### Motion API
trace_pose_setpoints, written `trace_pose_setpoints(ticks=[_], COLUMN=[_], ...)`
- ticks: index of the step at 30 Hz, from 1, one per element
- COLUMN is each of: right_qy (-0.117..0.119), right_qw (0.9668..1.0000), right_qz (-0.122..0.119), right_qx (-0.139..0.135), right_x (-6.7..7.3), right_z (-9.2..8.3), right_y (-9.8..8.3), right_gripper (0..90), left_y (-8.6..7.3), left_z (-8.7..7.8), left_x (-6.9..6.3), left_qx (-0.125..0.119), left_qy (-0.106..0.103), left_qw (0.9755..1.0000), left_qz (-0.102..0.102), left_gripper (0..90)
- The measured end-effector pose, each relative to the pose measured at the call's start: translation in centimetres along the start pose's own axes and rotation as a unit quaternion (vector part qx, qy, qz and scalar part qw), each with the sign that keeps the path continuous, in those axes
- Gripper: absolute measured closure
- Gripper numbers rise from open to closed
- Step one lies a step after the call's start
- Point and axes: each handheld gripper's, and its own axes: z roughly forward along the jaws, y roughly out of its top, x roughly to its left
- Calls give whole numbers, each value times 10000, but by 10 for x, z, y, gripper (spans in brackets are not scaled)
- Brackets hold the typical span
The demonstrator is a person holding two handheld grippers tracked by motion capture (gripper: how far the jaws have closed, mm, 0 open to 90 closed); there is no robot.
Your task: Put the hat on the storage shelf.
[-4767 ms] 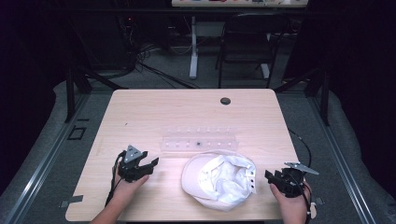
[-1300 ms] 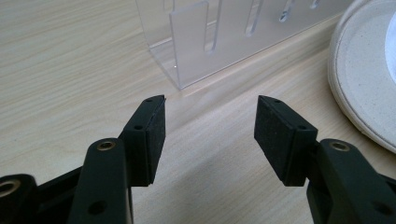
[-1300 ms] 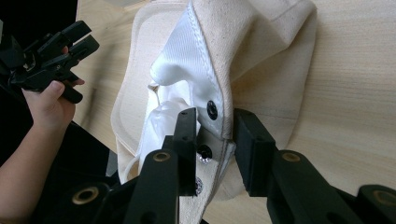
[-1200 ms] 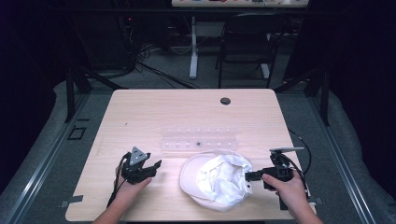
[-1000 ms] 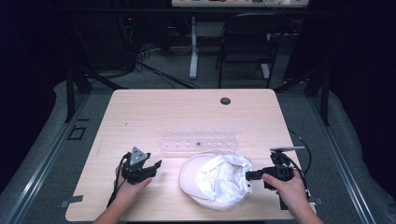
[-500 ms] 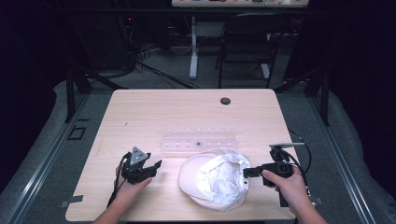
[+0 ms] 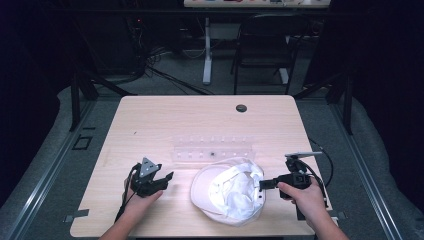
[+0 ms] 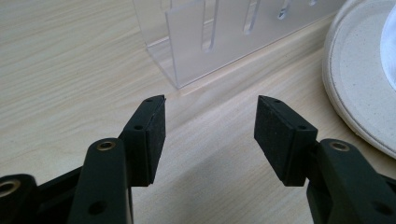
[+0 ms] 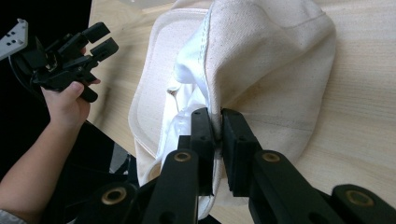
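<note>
A white cloth cap (image 7: 227,192) lies upside down on the wooden table (image 7: 165,120), near the front edge. My right gripper (image 7: 261,185) is at the cap's right side; its jaws have just been closing and now pinch the cap's fabric rim (image 9: 212,93) between the pads. In the right gripper view the gripper (image 9: 218,123) holds that folded edge, and the cap's crown (image 9: 271,56) spreads beyond it. My left gripper (image 7: 167,177) rests left of the cap, open and apart from it. The left gripper (image 8: 210,123) has bare table between its pads, with the cap's brim (image 8: 355,84) at the right.
A clear acrylic rack (image 7: 214,148) with a row of slots stands just behind the cap, close ahead of the left jaws (image 8: 210,37). A dark round grommet (image 7: 241,107) sits near the table's far edge. A chair (image 7: 265,45) stands beyond the table.
The right gripper came in from the table's right edge to the cap and closed on its rim. The left gripper has stayed where it was, open.
</note>
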Motion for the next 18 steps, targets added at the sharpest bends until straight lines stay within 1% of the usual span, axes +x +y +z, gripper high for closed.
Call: trace_pose_setpoints(ticks=[2,4,5,6,7,10,12,14,17,18], right_qy=[-39,-184,-184,-281,-281,-403,-422,-519,-562,-479], right_qw=[10000,9997,9997,9992,9992,9985,9984,9978,9976,9980], right_qz=[-30,-186,-186,-268,-268,-357,-359,-410,-407,-421], right_qx=[-17,-22,-22,-27,-27,-17,-49,-33,-1,-13], right_x=[2,8,8,12,12,18,18,23,25,27], right_z=[0,-1,-1,-2,-2,-5,-5,-7,-9,-10], right_y=[0,1,1,2,2,5,5,7,8,10], right_gripper=[839,843,843,844,844,846,846,846,847,847], left_y=[0,0,0,0,0,0,0,0,0,0], left_z=[0,0,0,0,0,0,0,0,-1,0], left_x=[0,0,0,0,0,0,0,0,0,0], left_qx=[0,1,1,3,3,-4,-7,-8,-7,-8], left_qy=[3,3,5,3,2,1,2,4,3,4], left_qw=[10000,10000,10000,10000,10000,10000,10000,10000,10000,10000], left_qz=[3,4,4,7,6,3,6,6,7,9], left_gripper=[442,442,442,442,442,443,443,442,443,442])
